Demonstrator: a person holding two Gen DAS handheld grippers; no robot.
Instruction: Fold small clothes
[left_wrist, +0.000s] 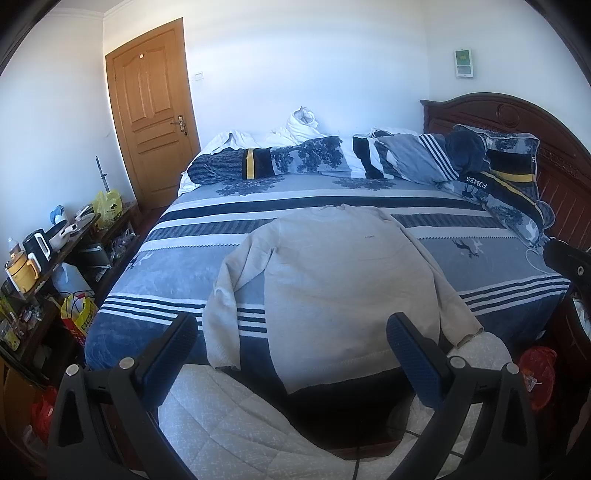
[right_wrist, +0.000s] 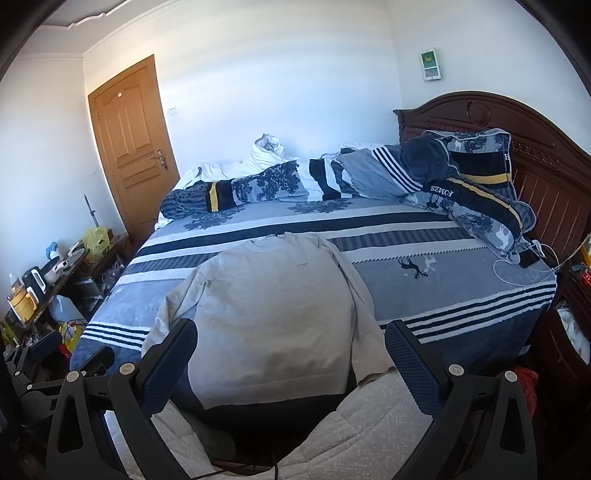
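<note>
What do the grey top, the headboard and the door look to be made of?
The top looks like soft knit cotton or fleece: matte, limp, ribbed at hem and cuffs; the exact fibre cannot be told. The headboard seems dark polished wood, with carved trim and a reddish sheen. The door looks like lighter varnished wood or veneer, with raised panels and a metal handle.

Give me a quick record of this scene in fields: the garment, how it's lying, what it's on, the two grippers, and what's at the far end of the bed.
garment: light grey sweatshirt
state: spread flat, front up, not yet folded; hem hangs over the near bed edge
sleeves: both angled down along the sides
surface: bed with blue and white striped cover
left gripper: open, empty, above the hem
right gripper: open, empty, above the hem
far end: rumpled duvet and pillows by the wooden headboard
</note>
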